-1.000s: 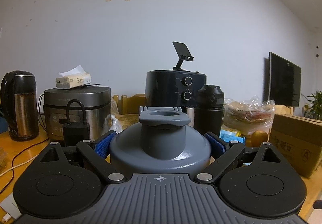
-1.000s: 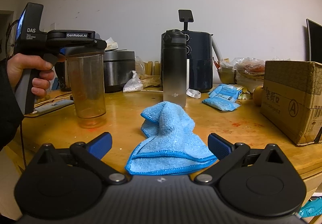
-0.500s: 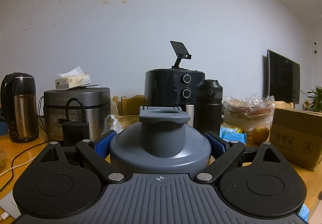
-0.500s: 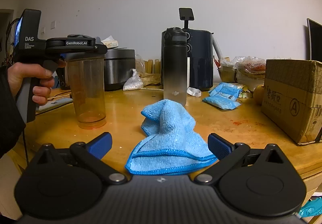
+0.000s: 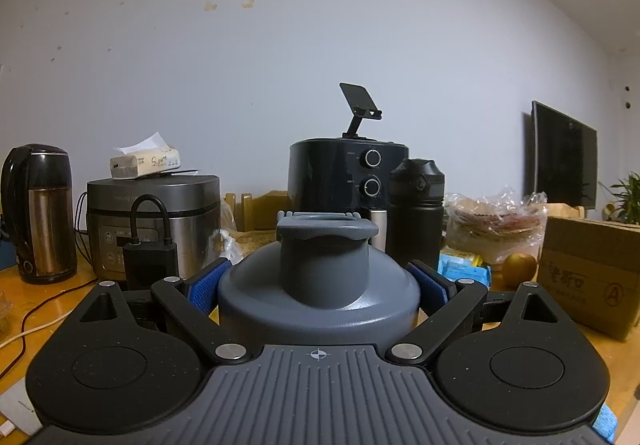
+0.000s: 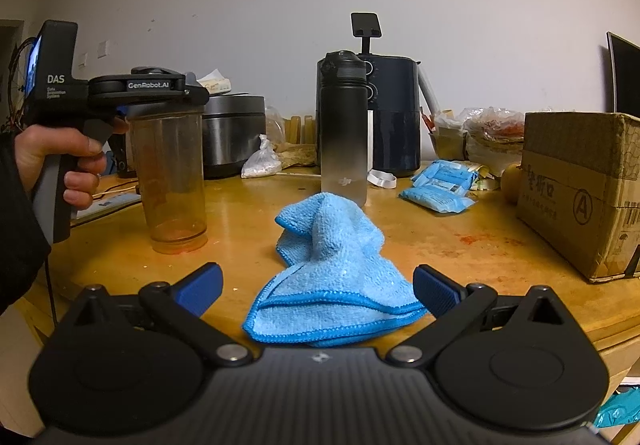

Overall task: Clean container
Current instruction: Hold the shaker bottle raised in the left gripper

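Clamping the shaker container's (image 6: 170, 181) grey lid (image 5: 320, 285), the left gripper (image 5: 319, 285) hides its rim; the container stands upright on the table (image 6: 460, 245). Right gripper (image 6: 318, 287) gapes empty over the blue cloth (image 6: 332, 281), whose near edge is hidden.

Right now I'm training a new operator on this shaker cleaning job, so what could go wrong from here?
1. The left tongs clamp only the grey lid of the orange-stained shaker cup; if the lid loosens, the cup may drop.
2. The blue cloth lies at the wooden table edge, between the open right tongs; a missed grab might push it off.
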A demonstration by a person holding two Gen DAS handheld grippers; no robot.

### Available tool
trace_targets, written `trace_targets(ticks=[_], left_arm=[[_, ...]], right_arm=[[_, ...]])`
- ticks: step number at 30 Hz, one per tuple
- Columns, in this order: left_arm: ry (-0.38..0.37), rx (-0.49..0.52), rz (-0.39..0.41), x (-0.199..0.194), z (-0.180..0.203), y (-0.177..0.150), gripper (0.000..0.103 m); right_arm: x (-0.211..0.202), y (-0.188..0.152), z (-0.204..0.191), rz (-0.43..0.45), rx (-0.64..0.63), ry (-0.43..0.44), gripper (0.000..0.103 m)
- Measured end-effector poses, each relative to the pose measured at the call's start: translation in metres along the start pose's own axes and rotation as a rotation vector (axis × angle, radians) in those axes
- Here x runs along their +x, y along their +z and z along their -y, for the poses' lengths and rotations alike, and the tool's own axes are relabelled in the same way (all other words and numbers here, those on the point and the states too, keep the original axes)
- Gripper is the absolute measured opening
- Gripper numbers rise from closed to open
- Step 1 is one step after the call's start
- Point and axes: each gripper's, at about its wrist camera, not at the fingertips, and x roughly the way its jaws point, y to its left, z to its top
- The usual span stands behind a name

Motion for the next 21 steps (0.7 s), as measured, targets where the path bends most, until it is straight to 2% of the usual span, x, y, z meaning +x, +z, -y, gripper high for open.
trace_targets(ticks=[21], left_arm=[[-0.007, -0.004, -0.007, 0.0001, -0.0019, 0.0001, 0.095]], right_arm=[[-0.0003, -0.0008, -0.0027, 0.003, 0.004, -0.007, 0.103]])
